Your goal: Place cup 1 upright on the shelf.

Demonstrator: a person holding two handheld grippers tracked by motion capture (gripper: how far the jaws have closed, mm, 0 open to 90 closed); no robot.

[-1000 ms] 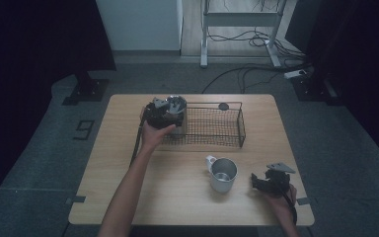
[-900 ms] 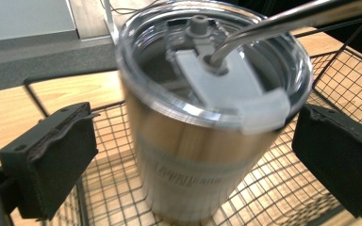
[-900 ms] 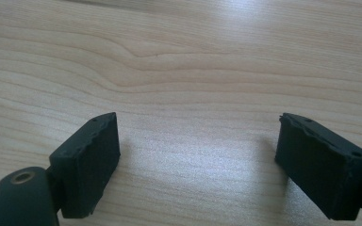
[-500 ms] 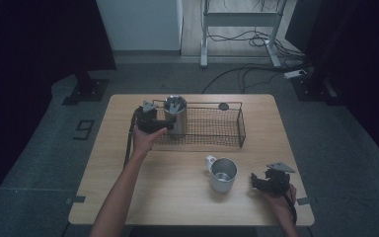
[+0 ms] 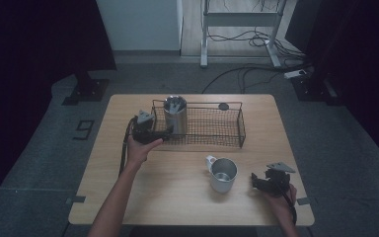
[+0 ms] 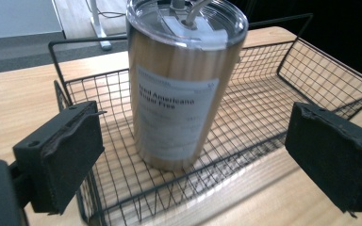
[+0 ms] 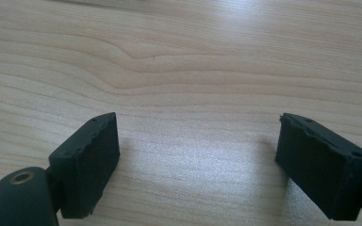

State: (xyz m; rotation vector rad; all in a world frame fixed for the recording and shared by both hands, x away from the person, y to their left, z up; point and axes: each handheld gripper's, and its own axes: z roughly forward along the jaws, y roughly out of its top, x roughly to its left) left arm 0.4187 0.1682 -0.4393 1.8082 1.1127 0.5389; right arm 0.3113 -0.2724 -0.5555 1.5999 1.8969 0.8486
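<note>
A steel tumbler [image 5: 175, 114] with a clear lid and a white label stands upright in the left end of a black wire basket [image 5: 241, 129]. My left gripper [image 5: 167, 132] is just left of the basket, pointing at the tumbler [image 6: 179, 89] from outside the wire wall [image 6: 70, 99]. It is open; its jaws have just been closing, and the pads touch nothing. My right gripper [image 5: 254, 178] rests near the table's front right, open over bare wood [image 7: 198, 70]. A steel mug [image 5: 223, 174] stands just left of it.
The wooden table [image 5: 177, 197] has free surface in front of the basket and at the left. A small dark disc [image 5: 223, 106] lies behind the basket. Most of the basket floor [image 6: 283, 108] to the tumbler's right is bare.
My left gripper has drawn back to the left, away from the tumbler, which stays upright in the basket. The right hand and the mug have not moved.
</note>
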